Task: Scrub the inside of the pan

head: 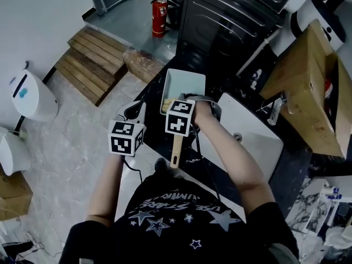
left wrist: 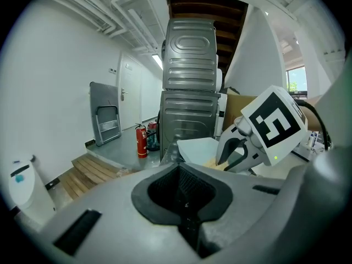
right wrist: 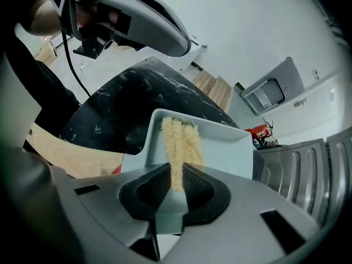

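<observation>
a: pan (right wrist: pixel 223 147), handling notes?
b: pale, square, shallow. looks rigid and fairly light, probably smooth inside, so i judge it may slide on the dark counter (right wrist: pixel 110 109) under scrubbing. best hold is likely the wooden handle (head: pixel 176 147), which runs back beneath the right gripper toward the person.
a: right gripper (right wrist: pixel 177 172) state?
b: jaws narrow, pinched on a yellow fibrous scrubber (right wrist: pixel 179 139). it looks soft and springy and should flatten under pressure.
a: pan relative to it?
b: directly ahead of and below the jaws. the scrubber's far end appears to rest on the pan floor, towards the middle.
a: left gripper (left wrist: pixel 184 199)?
b: jaws together, nothing between. it sits just beside the right gripper, with the pan ahead and to its right, apart from it. the handle is unheld.
</observation>
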Demonstrator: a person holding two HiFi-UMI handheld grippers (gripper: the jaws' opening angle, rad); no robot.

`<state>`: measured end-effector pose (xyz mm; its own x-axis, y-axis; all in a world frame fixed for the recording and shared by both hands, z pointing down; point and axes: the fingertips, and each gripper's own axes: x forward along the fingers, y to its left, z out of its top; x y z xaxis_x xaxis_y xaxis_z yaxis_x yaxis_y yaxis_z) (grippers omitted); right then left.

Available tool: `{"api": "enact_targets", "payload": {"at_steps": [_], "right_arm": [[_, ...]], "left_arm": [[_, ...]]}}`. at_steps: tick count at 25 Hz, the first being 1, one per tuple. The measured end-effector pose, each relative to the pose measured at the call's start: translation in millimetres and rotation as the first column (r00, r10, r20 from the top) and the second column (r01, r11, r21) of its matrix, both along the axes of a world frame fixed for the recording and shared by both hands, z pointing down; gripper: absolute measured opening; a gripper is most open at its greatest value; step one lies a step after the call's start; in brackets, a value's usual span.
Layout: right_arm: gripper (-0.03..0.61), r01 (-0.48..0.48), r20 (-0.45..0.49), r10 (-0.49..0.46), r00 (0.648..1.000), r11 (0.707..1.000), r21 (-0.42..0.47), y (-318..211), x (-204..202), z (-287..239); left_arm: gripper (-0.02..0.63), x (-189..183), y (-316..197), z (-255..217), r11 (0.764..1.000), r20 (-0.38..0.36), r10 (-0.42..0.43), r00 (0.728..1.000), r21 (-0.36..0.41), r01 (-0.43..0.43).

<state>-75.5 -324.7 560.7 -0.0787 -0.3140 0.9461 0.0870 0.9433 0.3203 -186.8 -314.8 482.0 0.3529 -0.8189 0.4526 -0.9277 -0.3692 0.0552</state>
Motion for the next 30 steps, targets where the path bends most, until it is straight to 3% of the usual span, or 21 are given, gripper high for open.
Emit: {"api": "enact_targets", "payload": {"at_steps": [8, 16, 30], "right_arm": [[0.064, -0.069, 0.09, 0.057, 0.994, 0.989, 0.133, -32.2, 3.8, -23.8], [0.066, -0.118, 0.096, 0.098, 0.991, 0.964, 0.24, -77.0, 14.8, -27.2], [0.067, -0.189, 0.046, 0.183, 0.982, 0.946, 0.262, -111.6, 28.8, 7.0]], "left_arm": [[0.009, -1.0, -9.8, -5.1, 1.0, 0.002, 0.005, 1.0, 0.011, -0.005], [0.009, 4.7, -30.7, -6.5, 0.999, -0.002, 0.031, 1.0, 0.019, -0.031], [0.008, -1.5, -52.6, 5.8, 0.999, 0.0, 0.038, 0.999, -0.006, -0.038]]}}
